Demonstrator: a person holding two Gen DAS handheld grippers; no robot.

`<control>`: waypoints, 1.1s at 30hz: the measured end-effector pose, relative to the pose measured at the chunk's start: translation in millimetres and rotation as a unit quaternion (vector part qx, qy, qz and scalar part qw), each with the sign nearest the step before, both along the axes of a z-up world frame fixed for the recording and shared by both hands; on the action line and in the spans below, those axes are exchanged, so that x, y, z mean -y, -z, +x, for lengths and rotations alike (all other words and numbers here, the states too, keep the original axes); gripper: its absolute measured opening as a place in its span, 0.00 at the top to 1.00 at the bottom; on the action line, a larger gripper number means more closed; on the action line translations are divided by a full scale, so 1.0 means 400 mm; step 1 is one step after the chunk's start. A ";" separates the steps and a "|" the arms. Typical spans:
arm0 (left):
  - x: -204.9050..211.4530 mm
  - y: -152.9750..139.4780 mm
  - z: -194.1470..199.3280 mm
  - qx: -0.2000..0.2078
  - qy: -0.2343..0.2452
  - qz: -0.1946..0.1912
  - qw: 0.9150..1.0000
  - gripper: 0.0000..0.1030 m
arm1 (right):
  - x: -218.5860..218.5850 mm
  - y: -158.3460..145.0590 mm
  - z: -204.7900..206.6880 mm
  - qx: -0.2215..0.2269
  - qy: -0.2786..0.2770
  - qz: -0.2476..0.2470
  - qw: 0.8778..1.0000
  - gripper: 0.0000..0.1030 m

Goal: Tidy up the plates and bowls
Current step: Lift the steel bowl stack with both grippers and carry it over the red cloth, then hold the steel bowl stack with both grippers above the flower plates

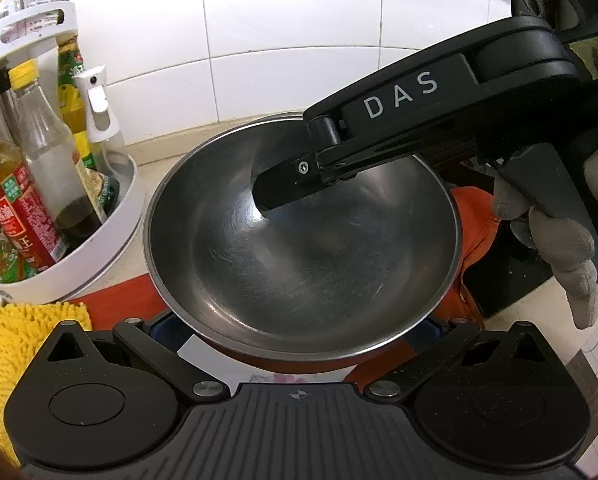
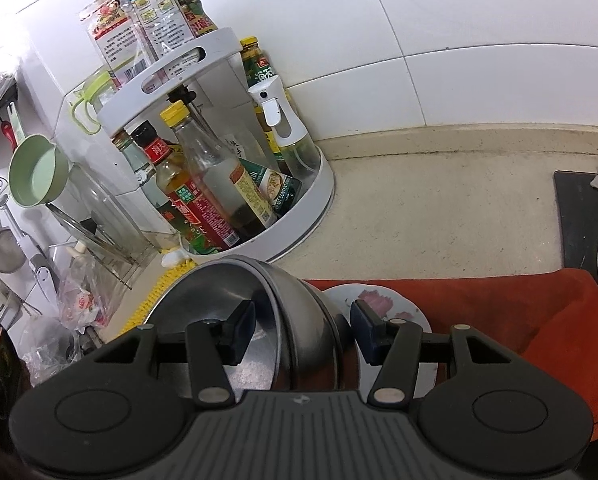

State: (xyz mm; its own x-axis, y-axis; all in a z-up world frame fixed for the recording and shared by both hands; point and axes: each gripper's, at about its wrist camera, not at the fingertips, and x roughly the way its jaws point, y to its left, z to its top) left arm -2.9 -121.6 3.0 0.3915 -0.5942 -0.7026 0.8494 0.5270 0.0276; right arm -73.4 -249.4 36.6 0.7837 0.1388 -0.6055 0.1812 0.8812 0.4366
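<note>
A steel bowl [image 1: 299, 248] is tilted with its mouth facing the left wrist camera. My right gripper [image 2: 303, 332] straddles the bowl's [image 2: 299, 320] wall and is shut on it. One finger [image 1: 279, 188] presses inside the bowl, and the other is behind the wall. A gloved hand [image 1: 559, 248] holds that gripper at the right. My left gripper [image 1: 299, 330] sits low and near, its jaws wide apart. The bowl's near rim covers its fingertips. A white flowered plate [image 2: 379, 300] lies on the orange cloth [image 2: 499, 300] beside and under the bowl.
A white two-tier rack [image 2: 307, 200] crowded with bottles stands by the tiled wall, left of the bowl, and is also in the left wrist view [image 1: 111, 216]. A yellow chenille cloth [image 1: 11, 344] lies at the near left. A black stove edge [image 2: 579, 216] is at the right.
</note>
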 end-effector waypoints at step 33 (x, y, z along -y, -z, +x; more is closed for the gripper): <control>0.037 0.013 -0.051 -0.006 -0.124 0.011 0.992 0.00 | 0.033 0.016 0.036 0.002 -0.095 0.002 0.995 0.54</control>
State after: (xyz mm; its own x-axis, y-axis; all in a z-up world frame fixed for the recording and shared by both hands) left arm -23.4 -136.4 -2.1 0.5157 -0.4658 -0.7190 0.6942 0.7191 0.0320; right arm -59.0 -262.7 30.2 0.7451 0.2867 -0.6022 0.0105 0.8978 0.4403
